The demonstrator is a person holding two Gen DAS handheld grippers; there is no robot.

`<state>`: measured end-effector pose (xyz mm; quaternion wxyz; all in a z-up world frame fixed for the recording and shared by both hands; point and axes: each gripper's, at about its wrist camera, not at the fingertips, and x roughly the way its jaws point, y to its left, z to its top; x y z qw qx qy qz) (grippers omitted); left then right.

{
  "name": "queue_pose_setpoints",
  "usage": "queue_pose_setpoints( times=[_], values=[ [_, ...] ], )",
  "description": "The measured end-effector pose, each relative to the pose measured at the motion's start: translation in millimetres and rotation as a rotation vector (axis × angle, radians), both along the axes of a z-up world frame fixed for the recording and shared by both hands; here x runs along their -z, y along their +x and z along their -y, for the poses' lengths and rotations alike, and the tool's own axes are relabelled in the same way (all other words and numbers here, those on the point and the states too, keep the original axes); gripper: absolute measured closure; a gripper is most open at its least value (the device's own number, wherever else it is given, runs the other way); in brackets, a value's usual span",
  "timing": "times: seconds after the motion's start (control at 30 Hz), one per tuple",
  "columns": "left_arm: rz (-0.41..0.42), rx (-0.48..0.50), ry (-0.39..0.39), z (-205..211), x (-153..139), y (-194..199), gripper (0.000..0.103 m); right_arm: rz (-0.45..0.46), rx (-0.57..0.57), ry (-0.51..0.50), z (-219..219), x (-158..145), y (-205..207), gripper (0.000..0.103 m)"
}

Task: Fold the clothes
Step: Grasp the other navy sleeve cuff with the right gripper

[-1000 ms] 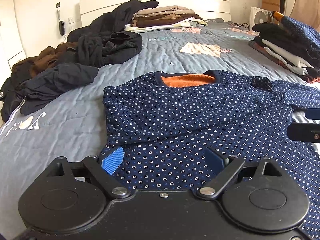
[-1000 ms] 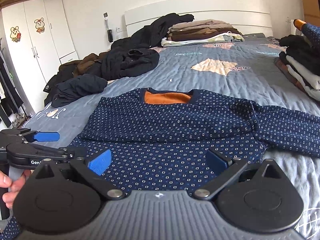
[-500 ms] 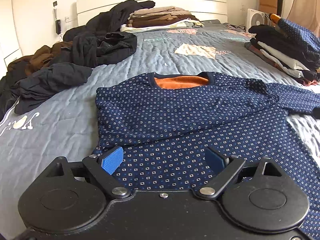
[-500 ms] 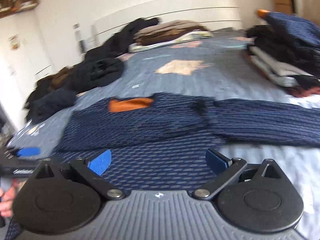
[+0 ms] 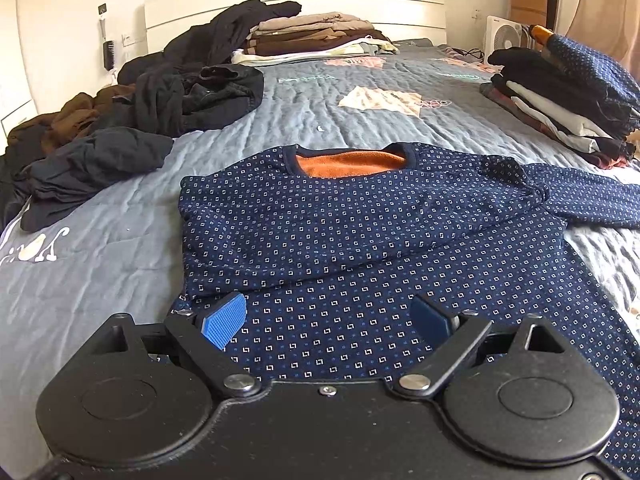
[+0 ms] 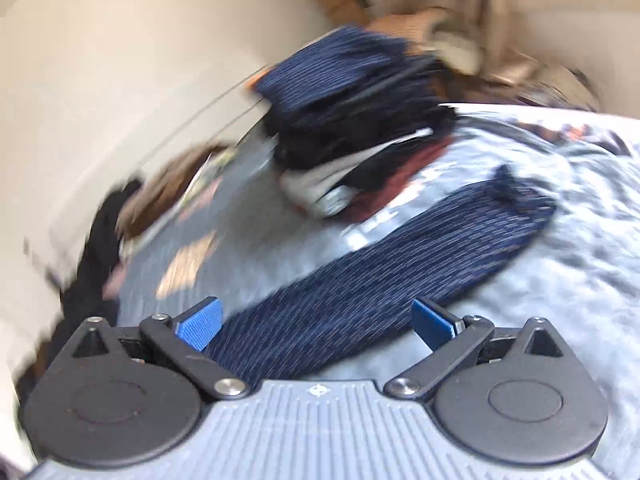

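Note:
A navy patterned sweater (image 5: 360, 232) with an orange inner collar lies flat on the grey bed, one sleeve folded across its chest and the other sleeve (image 5: 592, 200) stretched out to the right. My left gripper (image 5: 328, 320) hovers open over the sweater's lower hem with nothing between its fingers. The right wrist view is blurred by motion; there my right gripper (image 6: 316, 324) is open just above the stretched sleeve (image 6: 400, 272), which runs from between the fingers toward its cuff at the upper right.
A stack of folded clothes (image 5: 560, 96) sits at the bed's right edge, also in the right wrist view as folded clothes (image 6: 360, 128). Loose dark garments (image 5: 160, 100) heap at the left. Another folded pile (image 5: 316, 36) lies by the headboard. A fan (image 5: 504, 36) stands beyond.
My right gripper has swung fast to the right and tilted, from facing the sweater's body to lying over the outstretched sleeve. The left gripper has shifted only slightly and stays open.

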<state>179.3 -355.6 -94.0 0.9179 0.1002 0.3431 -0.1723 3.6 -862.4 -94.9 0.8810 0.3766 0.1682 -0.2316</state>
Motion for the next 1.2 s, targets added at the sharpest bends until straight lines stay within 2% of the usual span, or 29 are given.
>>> queue_pose_setpoints(
  times=[0.2,0.3,0.37,0.47,0.77,1.0,1.03,1.1,1.17,1.2],
  values=[
    [-0.001,-0.004,0.013,0,3,3,0.014,0.035,0.146,0.113,74,35,-29,0.002],
    [-0.001,-0.01,0.017,1,5,5,0.014,0.076,0.188,0.2,104,55,-36,0.003],
    [0.0,-0.012,0.025,2,7,6,0.014,0.09,0.206,0.223,113,66,-38,0.003],
    [0.001,-0.015,0.035,2,9,7,0.014,0.085,0.245,0.224,127,75,-34,0.003],
    [0.001,-0.032,0.054,2,13,12,0.014,0.093,0.264,0.261,152,98,-13,0.003],
    [-0.005,-0.046,0.056,-2,16,15,0.014,0.066,0.276,0.226,154,108,-2,0.007],
    [-0.005,-0.048,0.056,-2,16,15,0.014,0.066,0.279,0.221,155,108,-2,0.013],
    [-0.004,-0.05,0.057,-2,16,16,0.014,0.044,0.291,0.217,159,109,-2,0.038],
    [-0.006,-0.051,0.057,-2,16,17,0.014,0.006,0.314,0.228,164,113,-4,0.082],
    [-0.006,-0.051,0.057,-2,16,17,0.014,-0.001,0.323,0.237,165,115,-6,0.09]
  ],
)
